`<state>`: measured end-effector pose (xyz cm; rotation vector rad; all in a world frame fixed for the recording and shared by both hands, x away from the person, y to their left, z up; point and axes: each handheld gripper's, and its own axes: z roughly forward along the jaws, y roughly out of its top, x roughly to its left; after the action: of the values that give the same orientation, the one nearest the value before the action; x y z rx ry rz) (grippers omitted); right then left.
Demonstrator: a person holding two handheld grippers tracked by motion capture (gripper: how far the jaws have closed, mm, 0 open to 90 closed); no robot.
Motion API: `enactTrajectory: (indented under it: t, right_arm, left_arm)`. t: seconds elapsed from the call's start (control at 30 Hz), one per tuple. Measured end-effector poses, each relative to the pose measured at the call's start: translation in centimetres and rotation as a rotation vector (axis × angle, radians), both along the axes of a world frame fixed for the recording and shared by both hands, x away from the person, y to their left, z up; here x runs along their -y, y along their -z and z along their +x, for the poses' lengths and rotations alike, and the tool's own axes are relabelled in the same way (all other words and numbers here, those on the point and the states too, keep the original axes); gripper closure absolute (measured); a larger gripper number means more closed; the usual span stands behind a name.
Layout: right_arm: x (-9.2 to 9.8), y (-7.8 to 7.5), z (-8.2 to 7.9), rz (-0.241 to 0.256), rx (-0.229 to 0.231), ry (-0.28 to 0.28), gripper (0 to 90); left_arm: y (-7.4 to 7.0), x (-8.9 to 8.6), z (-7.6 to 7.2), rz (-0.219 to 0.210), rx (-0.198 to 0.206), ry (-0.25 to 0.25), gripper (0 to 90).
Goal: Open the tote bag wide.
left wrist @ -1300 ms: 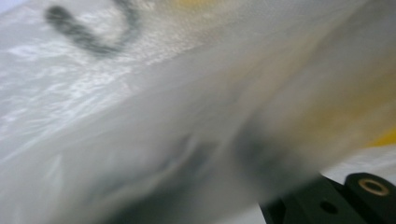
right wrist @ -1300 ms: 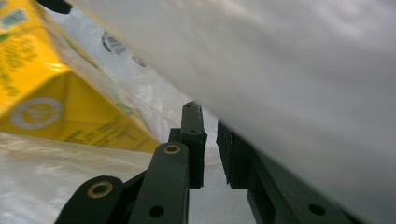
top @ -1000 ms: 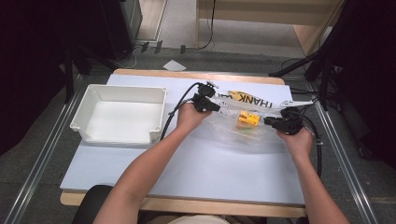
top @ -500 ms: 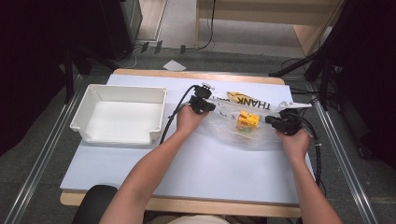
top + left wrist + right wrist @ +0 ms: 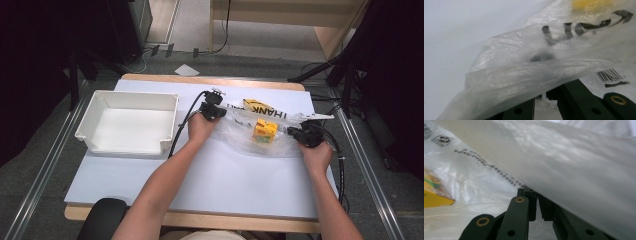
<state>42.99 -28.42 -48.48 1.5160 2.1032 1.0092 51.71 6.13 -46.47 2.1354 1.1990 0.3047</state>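
From the high view, a clear, crinkled plastic bag (image 5: 260, 131) printed with black letters lies on the pale table top (image 5: 210, 175), its long axis running left to right between the two hands. Inside it sits a small yellow carton (image 5: 265, 129). The left gripper (image 5: 214, 111) is at the bag's left end and the right gripper (image 5: 301, 134) at its right end. A white rectangular plastic tub (image 5: 127, 122) stands well apart at the table's left.

In the left gripper view, the bag film (image 5: 529, 67) drapes over the black jaws, which stand close together with a shred of film between them.

In the right gripper view, the jaws are nearly closed, pinching the bag's film (image 5: 579, 170); the yellow carton (image 5: 434, 192) shows at the left edge.
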Motion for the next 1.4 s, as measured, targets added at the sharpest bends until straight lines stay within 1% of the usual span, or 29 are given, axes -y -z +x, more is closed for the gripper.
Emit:
enactTrajectory:
  t: [0.07, 0.13, 0.2, 0.23, 0.3, 0.33, 0.37, 0.4, 0.43, 0.5, 0.53, 0.57, 0.6, 0.63, 0.73, 0.83, 0.87, 0.9, 0.97, 1.03, 1.07, 1.1, 1.13, 1.17, 1.23, 1.27, 1.3, 1.37, 1.4]
  right_arm:
    - [0.3, 0.1, 0.0, 0.008, 0.005, 0.016, 87.1]
    - [0.6, 0.1, -0.1, -0.013, 0.011, 0.035, 89.5]
    - [0.8, 0.1, -0.1, -0.017, 0.012, 0.041, 90.0]
    - [1.2, 0.1, -0.2, -0.010, 0.007, 0.058, 90.0]
    - [1.5, 0.1, -0.3, -0.015, 0.002, 0.066, 90.0]
    - [1.5, 0.1, -0.3, -0.015, 0.002, 0.066, 90.0]
    - [1.8, 0.0, -0.5, -0.051, 0.005, 0.076, 90.0]
    - [1.8, 0.0, -0.5, -0.051, 0.005, 0.076, 90.0]
    - [2.1, 0.0, -0.6, -0.056, 0.002, 0.085, 90.0]
    - [2.9, 0.0, -1.3, -0.042, -0.007, 0.106, 90.0]
    - [2.9, 0.0, -1.3, -0.042, -0.007, 0.106, 90.0]
    - [3.3, 0.0, -1.6, -0.040, -0.005, 0.113, 90.0]
    - [3.3, 0.0, -1.6, -0.040, -0.005, 0.113, 90.0]
    - [3.4, 0.0, -1.7, -0.056, -0.003, 0.120, 90.0]
    - [3.3, 0.0, -1.8, -0.073, 0.003, 0.126, 90.0]
    - [3.3, 0.0, -1.9, -0.064, 0.002, 0.130, 90.0]
    - [3.4, 0.1, -1.9, -0.047, -0.002, 0.130, 90.0]
    - [3.5, 0.1, -1.9, -0.042, 0.000, 0.129, 90.0]
    - [3.6, 0.2, -1.9, -0.033, -0.001, 0.130, 90.0]
    - [3.7, 0.2, -1.9, -0.023, -0.002, 0.132, 90.0]
    - [3.7, 0.2, -1.9, -0.023, -0.002, 0.132, 90.0]
    - [3.8, 0.2, -1.9, -0.018, -0.003, 0.132, 90.0]
    - [4.0, 0.2, -1.9, -0.016, -0.002, 0.131, 90.0]
    - [4.0, 0.2, -1.9, -0.016, -0.002, 0.131, 90.0]
    - [4.1, 0.2, -1.9, -0.040, 0.008, 0.130, 90.0]
    - [4.1, 0.2, -1.8, -0.055, 0.012, 0.125, 90.0]
    - [4.1, 0.2, -1.8, -0.055, 0.012, 0.125, 90.0]
    - [4.1, 0.2, -1.8, -0.064, 0.005, 0.125, 90.0]
    - [4.1, 0.2, -1.8, -0.064, 0.005, 0.125, 90.0]
  left_arm:
    - [0.1, -0.1, 0.0, 0.007, 0.023, -0.018, 88.4]
    - [0.2, 0.0, -0.2, 0.058, 0.071, -0.041, 89.5]
    - [0.2, -0.1, -0.2, 0.060, 0.078, -0.043, 89.7]
    - [0.2, -0.3, -0.2, 0.047, 0.068, -0.064, 89.8]
    - [0.3, -0.5, -0.1, 0.025, 0.061, -0.081, 90.0]
    - [0.3, -0.5, -0.1, 0.025, 0.061, -0.081, 90.0]
    - [0.2, -0.8, 0.0, 0.011, 0.042, -0.091, 90.0]
    - [0.2, -0.8, 0.0, 0.011, 0.042, -0.091, 90.0]
    - [0.2, -1.1, 0.1, -0.016, 0.022, -0.102, 90.0]
    - [0.2, -1.6, 0.1, -0.024, 0.018, -0.096, 90.0]
    - [0.2, -1.7, 0.1, -0.017, 0.023, -0.084, 90.0]
    - [0.1, -1.8, 0.0, 0.005, 0.028, -0.080, 90.0]
    - [0.1, -1.8, 0.0, 0.005, 0.028, -0.080, 90.0]
    - [0.0, -1.7, 0.0, 0.029, 0.036, -0.085, 90.0]
    - [0.0, -1.7, -0.1, 0.040, 0.042, -0.086, 90.0]
    - [0.0, -1.5, -0.2, 0.065, 0.061, -0.056, 90.0]
    - [0.0, -1.6, -0.1, 0.057, 0.052, -0.051, 90.0]
    - [-0.2, -1.7, 0.1, 0.055, 0.025, -0.049, 89.9]
    - [-0.3, -1.8, 0.2, 0.049, 0.010, -0.060, 89.4]
    - [-0.2, -1.7, 0.4, 0.033, 0.009, -0.086, 88.8]
    - [-0.2, -1.7, 0.4, 0.033, 0.009, -0.086, 89.0]
    - [-0.1, -1.9, 0.5, 0.018, 0.004, -0.089, 89.0]
    - [-0.1, -2.2, 0.6, -0.001, -0.007, -0.074, 90.0]
    - [-0.1, -2.2, 0.6, -0.001, -0.007, -0.074, 90.0]
    - [-0.3, -2.3, 1.0, 0.002, -0.040, -0.079, 90.0]
    - [-0.4, -2.4, 1.0, 0.010, -0.038, -0.090, 90.0]
    - [-0.4, -2.4, 1.0, 0.010, -0.038, -0.090, 90.0]
    - [-0.3, -2.6, 1.1, 0.000, -0.030, -0.135, 90.0]
    - [-0.3, -2.6, 1.1, 0.000, -0.030, -0.135, 90.0]
